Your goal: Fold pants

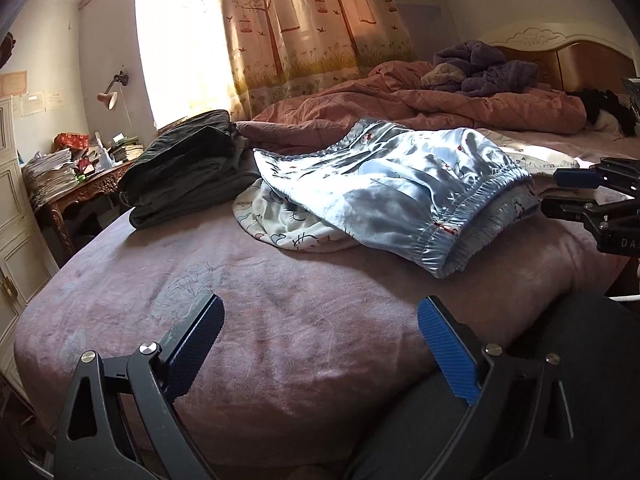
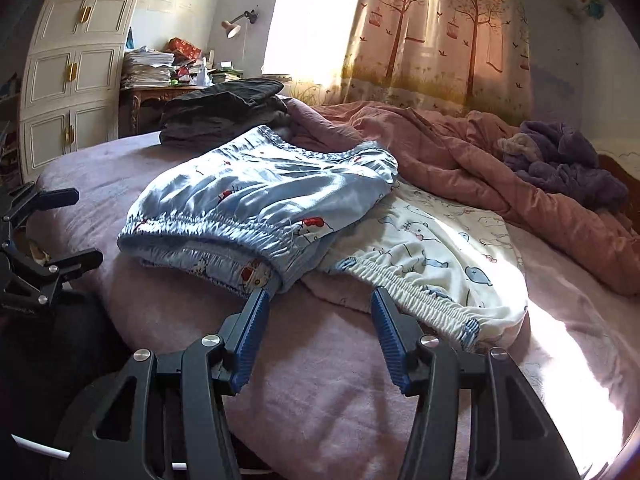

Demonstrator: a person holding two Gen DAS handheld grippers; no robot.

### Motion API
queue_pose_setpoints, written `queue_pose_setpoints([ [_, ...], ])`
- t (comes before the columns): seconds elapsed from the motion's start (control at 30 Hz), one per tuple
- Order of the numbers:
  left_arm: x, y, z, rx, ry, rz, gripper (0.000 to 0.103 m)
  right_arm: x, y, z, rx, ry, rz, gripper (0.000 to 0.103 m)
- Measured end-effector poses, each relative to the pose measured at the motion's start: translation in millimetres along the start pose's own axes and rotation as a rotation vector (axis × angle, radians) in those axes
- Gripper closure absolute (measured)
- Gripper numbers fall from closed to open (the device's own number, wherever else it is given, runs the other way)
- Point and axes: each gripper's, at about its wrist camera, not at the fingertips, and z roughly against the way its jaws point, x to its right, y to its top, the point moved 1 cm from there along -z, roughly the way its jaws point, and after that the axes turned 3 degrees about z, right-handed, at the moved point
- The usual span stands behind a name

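fingers of the left gripper (image 1: 320, 344) wide apart over bare pink bedsheet (image 1: 280, 280), lower frame, nothing between. right gripper (image 2: 318, 308) fingers apart, empty, just short of the blue pants (image 2: 256, 200) waistband, frame centre. white printed pants (image 2: 440, 248) underneath, right. dark folded stack (image 2: 224, 112) upper left.

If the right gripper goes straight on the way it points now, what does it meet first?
Probably the blue pants: the right gripper points at their elastic waistband corner. The white pants lie just right; depth is unclear.
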Motion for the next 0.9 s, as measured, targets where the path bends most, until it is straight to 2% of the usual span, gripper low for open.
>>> queue_pose_setpoints([
  [0.1,-5,2,-7,0.004,0.038,0.017,0.012,1,-3,-6,-0.031,-0.023,-0.004,0.048],
  [0.2,-6,7,-19,-0.021,0.025,0.011,0.014,-8,-4,-15,-0.043,-0.162,0.103,0.048],
  [0.23,-6,8,-24,-0.038,0.020,-0.002,0.014,-12,-3,-17,-0.036,-0.178,0.135,0.048],
  [0.3,-5,9,-38,-0.096,-0.038,-0.019,0.014,-15,-1,-18,-0.022,-0.180,0.162,0.048],
  [0.37,-5,11,-38,-0.076,-0.026,-0.015,0.014,-16,2,-20,-0.019,-0.189,0.184,0.048],
  [0.47,6,10,-35,-0.033,0.012,-0.079,0.014,-23,5,-21,-0.009,-0.241,0.254,0.048],
  [0.5,9,10,-34,-0.022,0.006,-0.089,0.015,-27,6,-20,0.002,-0.244,0.276,0.048],
  [0.63,-4,19,-37,-0.044,-0.144,-0.018,0.016,-32,12,-21,0.044,-0.205,0.309,0.048],
  [0.67,-5,22,-37,-0.039,-0.138,-0.023,0.016,-33,16,-22,0.055,-0.194,0.313,0.048],
  [0.77,-3,29,-34,0.019,-0.057,-0.110,0.016,-35,27,-17,0.127,-0.172,0.340,0.048],
  [0.9,-4,35,-28,0.068,-0.082,-0.127,0.016,-27,43,-14,0.163,-0.118,0.279,0.048],
])
